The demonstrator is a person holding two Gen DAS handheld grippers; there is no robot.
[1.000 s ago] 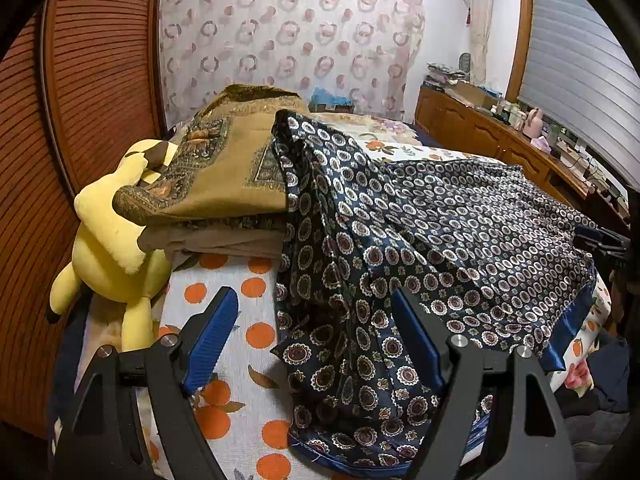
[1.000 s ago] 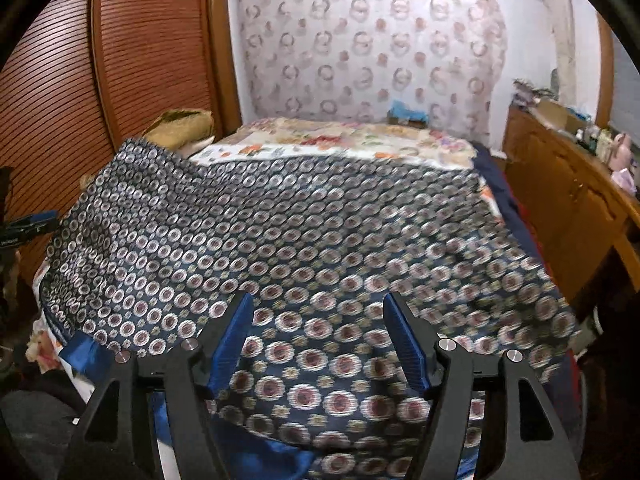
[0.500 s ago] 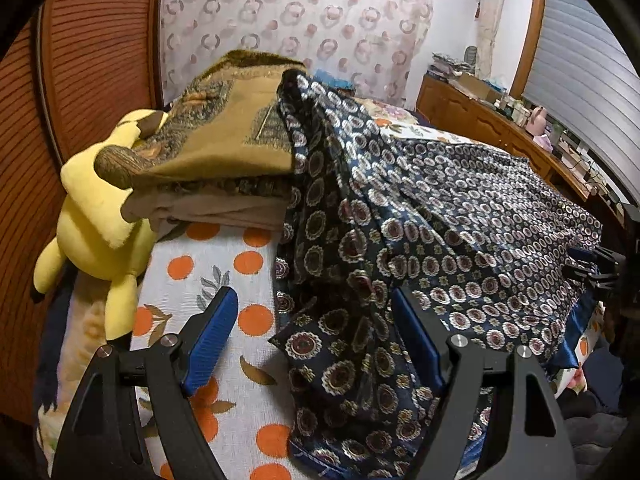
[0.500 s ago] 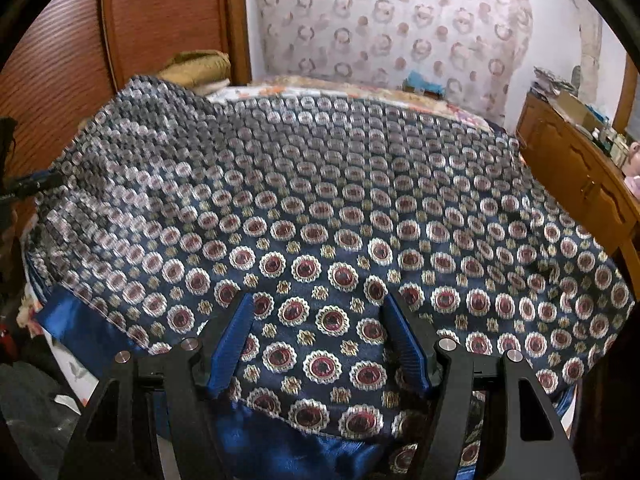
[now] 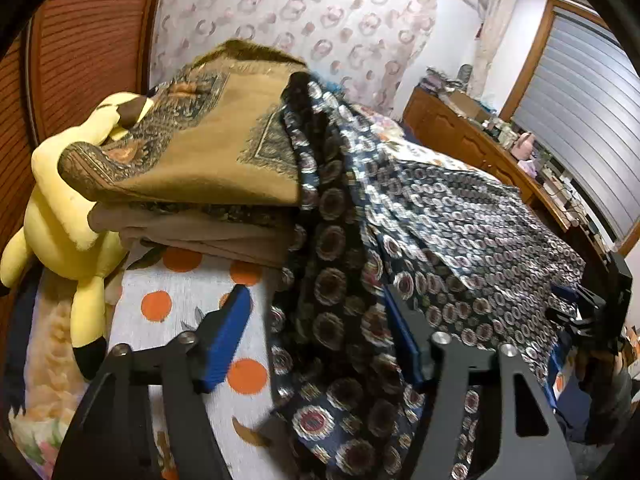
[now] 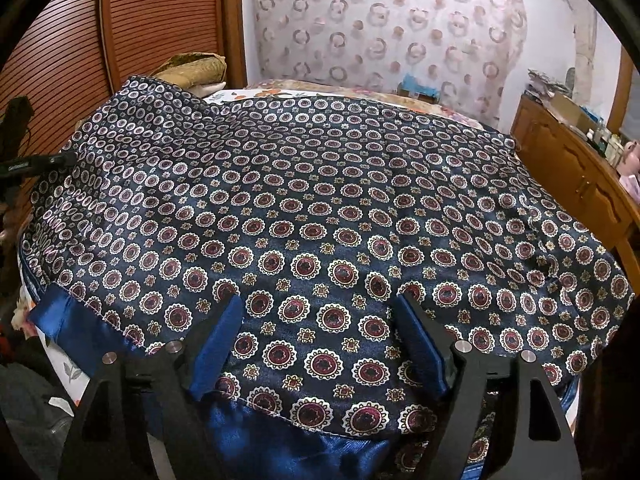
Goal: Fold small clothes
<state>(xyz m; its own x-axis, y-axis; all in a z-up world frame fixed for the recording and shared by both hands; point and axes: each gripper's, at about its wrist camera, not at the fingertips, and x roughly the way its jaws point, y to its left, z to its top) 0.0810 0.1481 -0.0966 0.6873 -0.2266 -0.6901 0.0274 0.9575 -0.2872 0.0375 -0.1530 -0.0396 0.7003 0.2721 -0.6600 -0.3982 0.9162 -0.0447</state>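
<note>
A navy satin cloth with red-and-white medallions and a plain blue border lies spread wide over the bed. In the left wrist view its left edge hangs in folds, and its far corner rests against a folded stack. My left gripper is closing, with that bunched edge between its blue pads; the pads are not pressing it. My right gripper is opening just above the cloth's near hem, pads apart over the fabric. Each gripper shows small in the other's view: the right gripper and the left gripper.
A stack of folded tan and gold fabrics sits on the orange-dotted bedsheet, with a yellow plush toy to its left. A slatted wooden wardrobe stands on the left, a cluttered wooden dresser on the right.
The cloth has sunk from a raised sheet to lying on the bed. My left gripper has come down closer to the cloth's edge and narrowed. My right gripper has dropped lower and widened.
</note>
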